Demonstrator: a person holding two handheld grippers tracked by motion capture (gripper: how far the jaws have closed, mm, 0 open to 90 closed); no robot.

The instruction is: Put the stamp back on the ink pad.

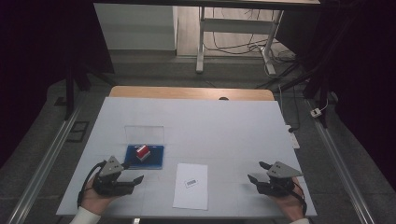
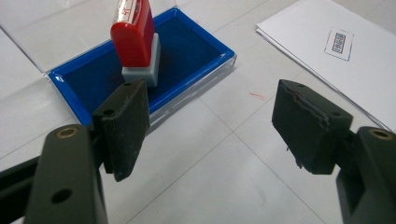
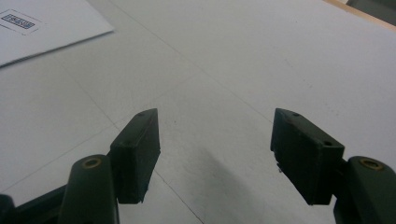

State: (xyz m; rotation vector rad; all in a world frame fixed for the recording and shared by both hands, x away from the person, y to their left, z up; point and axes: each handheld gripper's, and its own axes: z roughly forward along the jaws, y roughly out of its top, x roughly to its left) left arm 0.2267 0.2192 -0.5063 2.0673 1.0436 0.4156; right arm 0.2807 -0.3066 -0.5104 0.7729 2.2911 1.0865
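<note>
A: Step in hand? Left gripper [image 1: 125, 178] spread wide and empty, just short of the red stamp [image 2: 134, 35] standing on the blue ink pad [image 1: 156, 158]. Right gripper [image 1: 258, 173] also wide, empty, over bare table.

B: The sheet of paper [image 1: 191, 193] between them already bears one print [image 2: 338, 43]. Stamping looks done, or paused between prints.

A: Next likely needs the left jaws to straddle the stamp body squarely.

B: Surface: white tabletop [image 1: 233, 130], faint seams. Room dim; desk legs and cables behind.
</note>
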